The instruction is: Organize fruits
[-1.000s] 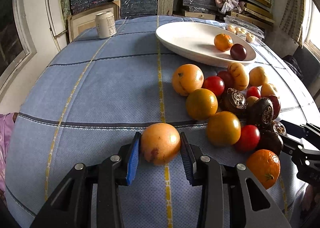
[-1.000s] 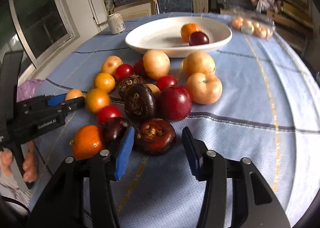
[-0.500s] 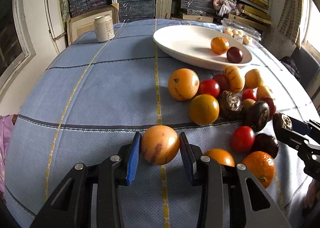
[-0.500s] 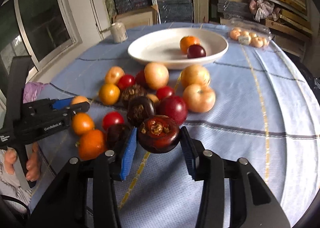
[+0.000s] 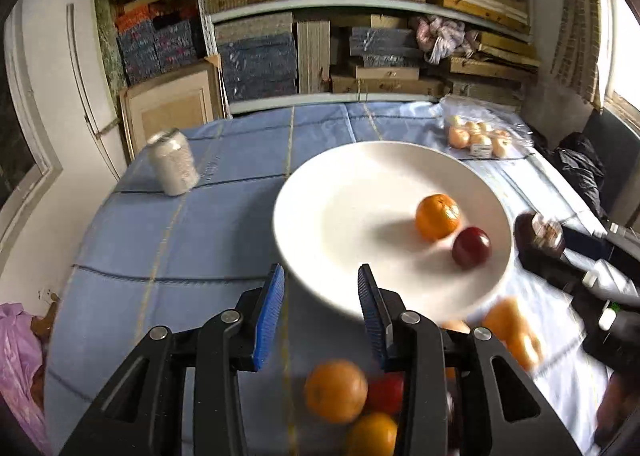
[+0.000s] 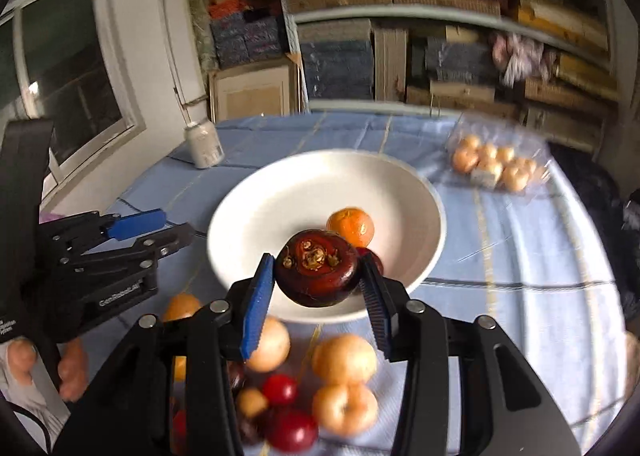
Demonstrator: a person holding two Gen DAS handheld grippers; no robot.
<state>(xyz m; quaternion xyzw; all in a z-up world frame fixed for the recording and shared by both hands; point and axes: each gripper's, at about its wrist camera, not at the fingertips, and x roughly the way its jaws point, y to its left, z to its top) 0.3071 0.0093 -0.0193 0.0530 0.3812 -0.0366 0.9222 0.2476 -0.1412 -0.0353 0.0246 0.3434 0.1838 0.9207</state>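
A white plate (image 5: 344,191) holds an orange mandarin (image 5: 437,215) and a dark red fruit (image 5: 471,247). My left gripper (image 5: 320,304) is open and empty, raised near the plate's near rim; loose fruits (image 5: 336,390) lie on the cloth below it. My right gripper (image 6: 316,296) is shut on a dark mangosteen (image 6: 318,274) and holds it above the plate's near side (image 6: 280,195), in front of the mandarin (image 6: 351,224). It also shows at the right in the left wrist view (image 5: 540,232). The left gripper shows open at the left (image 6: 140,228).
A white can (image 5: 173,161) stands at the back left of the blue tablecloth (image 5: 180,240). A clear bag of small pale fruits (image 5: 478,135) lies behind the plate on the right. Several loose fruits (image 6: 344,362) lie before the plate. Stacked shelves (image 5: 360,15) stand behind the table.
My left gripper no longer has the orange fruit between its fingers and has risen toward the plate. My right gripper has carried the mangosteen up and forward over the plate.
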